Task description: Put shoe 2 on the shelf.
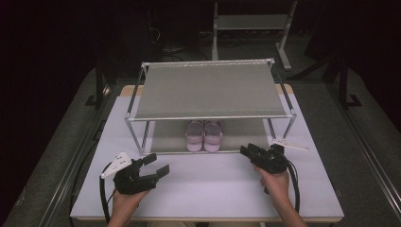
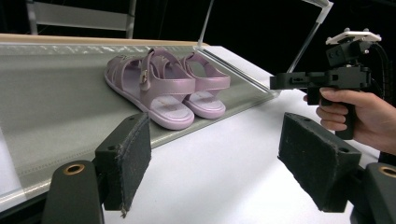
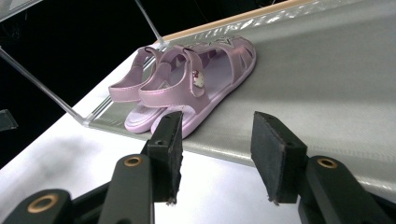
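Observation:
A pair of lilac sandals (image 1: pixel 204 136) stands side by side on the lower shelf (image 1: pixel 165 137) of a two-tier metal rack (image 1: pixel 210 90), toes toward the back. My left gripper (image 1: pixel 158 164) rests at the table's front left, open and empty; in the left gripper view its pads (image 2: pixel 126 158) frame the sandals (image 2: pixel 163 88) from a distance. My right gripper (image 1: pixel 247 150) hovers just right of the sandals near the shelf's front edge, open. In the right gripper view its jaws (image 3: pixel 217 149) stand apart with nothing between them, and the sandals (image 3: pixel 187 88) lie just ahead.
The white table (image 1: pixel 213 189) stretches in front of the rack. The rack's top shelf overhangs the sandals, with its corner posts (image 1: pixel 135 135) at either side. The right gripper (image 2: pixel 280 81) and its hand appear in the left gripper view. A metal frame (image 1: pixel 250 21) stands behind the table.

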